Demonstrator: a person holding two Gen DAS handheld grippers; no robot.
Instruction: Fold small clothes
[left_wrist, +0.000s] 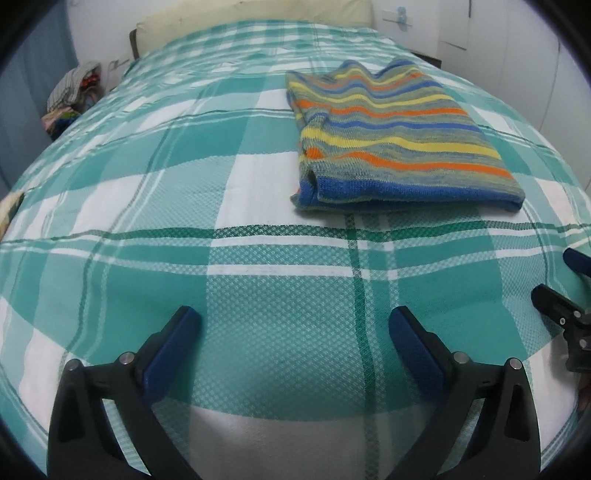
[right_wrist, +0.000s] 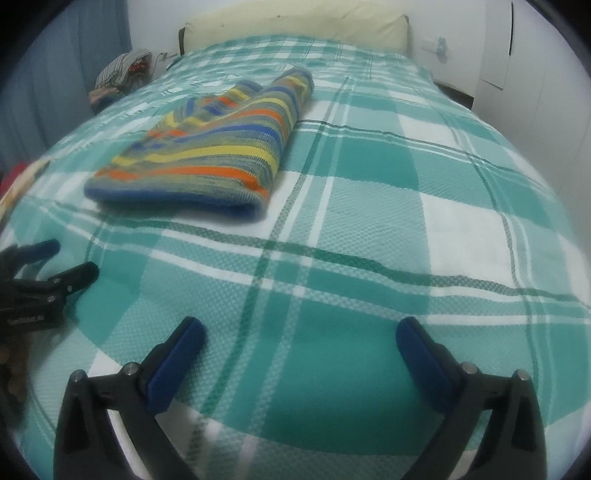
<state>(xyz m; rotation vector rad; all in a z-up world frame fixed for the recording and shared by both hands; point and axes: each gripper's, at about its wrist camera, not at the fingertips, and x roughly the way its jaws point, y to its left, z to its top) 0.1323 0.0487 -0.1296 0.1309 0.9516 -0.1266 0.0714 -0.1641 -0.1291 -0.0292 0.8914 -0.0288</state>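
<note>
A folded striped knit garment (left_wrist: 391, 136), in blue, orange, yellow and grey, lies flat on the bed. It also shows in the right wrist view (right_wrist: 207, 155) at upper left. My left gripper (left_wrist: 295, 321) is open and empty, low over the bedspread, short of the garment's near edge. My right gripper (right_wrist: 301, 332) is open and empty, to the right of the garment and nearer than it. Each gripper shows in the other's view: the right one (left_wrist: 565, 284) at the right edge, the left one (right_wrist: 66, 262) at the left edge.
The bed carries a teal and white checked spread (left_wrist: 184, 206). A cream headboard cushion (right_wrist: 295, 22) stands at the far end. A pile of clothes (left_wrist: 74, 92) sits beside the bed at far left. White cupboards (right_wrist: 535, 74) line the right side.
</note>
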